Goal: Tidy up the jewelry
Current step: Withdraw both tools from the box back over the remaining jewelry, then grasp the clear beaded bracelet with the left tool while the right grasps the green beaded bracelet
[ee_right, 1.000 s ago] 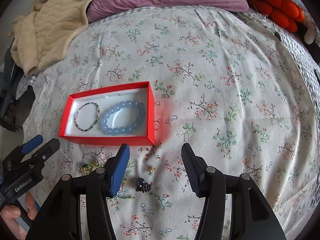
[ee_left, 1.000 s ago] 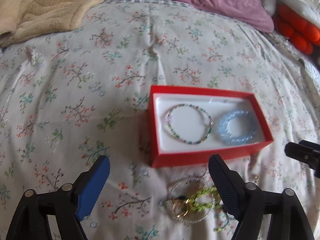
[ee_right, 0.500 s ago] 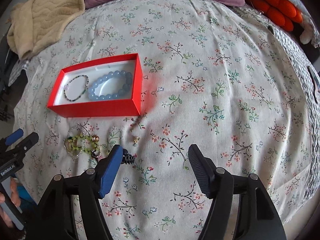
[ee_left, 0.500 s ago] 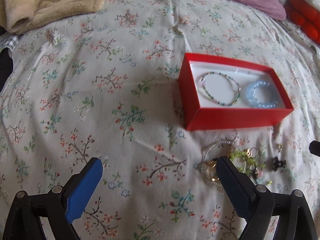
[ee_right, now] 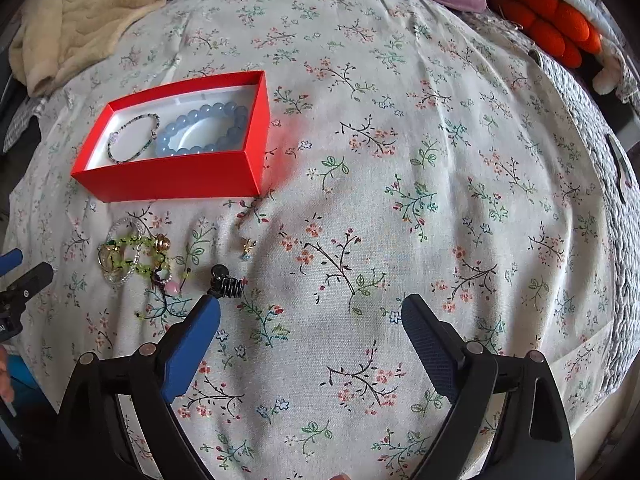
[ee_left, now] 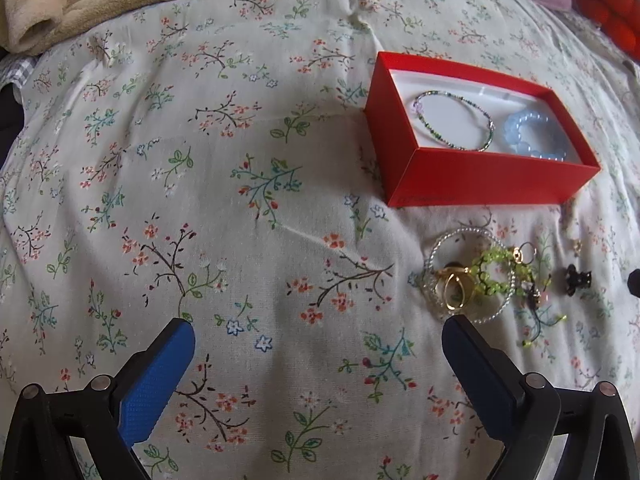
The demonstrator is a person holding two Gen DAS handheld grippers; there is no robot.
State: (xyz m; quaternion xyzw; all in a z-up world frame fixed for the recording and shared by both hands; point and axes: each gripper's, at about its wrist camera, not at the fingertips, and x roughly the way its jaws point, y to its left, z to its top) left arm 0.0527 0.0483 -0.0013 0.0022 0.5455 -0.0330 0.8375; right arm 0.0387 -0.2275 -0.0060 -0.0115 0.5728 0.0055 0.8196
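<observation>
The jewelry is lying partly inside an open red cardboard box with a white lining [ee_right: 168, 178] and partly loose on the floral-print bedspread [ee_right: 400, 160] just in front of it. Inside the box we are seeing a thin bracelet of small green and dark beads [ee_left: 454, 126] beside a chunky bracelet of pale blue round beads [ee_right: 204, 130], the two touching or nearly so. We are holding our left claw [ee_left: 318, 344] spread wide over the bedspread, its right finger tip just beside a tangled pile: a clear beaded ring-shaped bracelet [ee_left: 470, 276], a gold ring [ee_left: 458, 290] and a lime-green beaded strand [ee_left: 494, 274] overlapping one another. We are holding our right claw [ee_right: 310, 316] spread wide too, with its blue left finger tip just beside a small black hair clip [ee_right: 226, 282]. A tiny gold charm [ee_right: 248, 248] is lying apart, between the clip and the box. A beige quilted blanket [ee_right: 88, 12] is bunching at the bed's far corner.
</observation>
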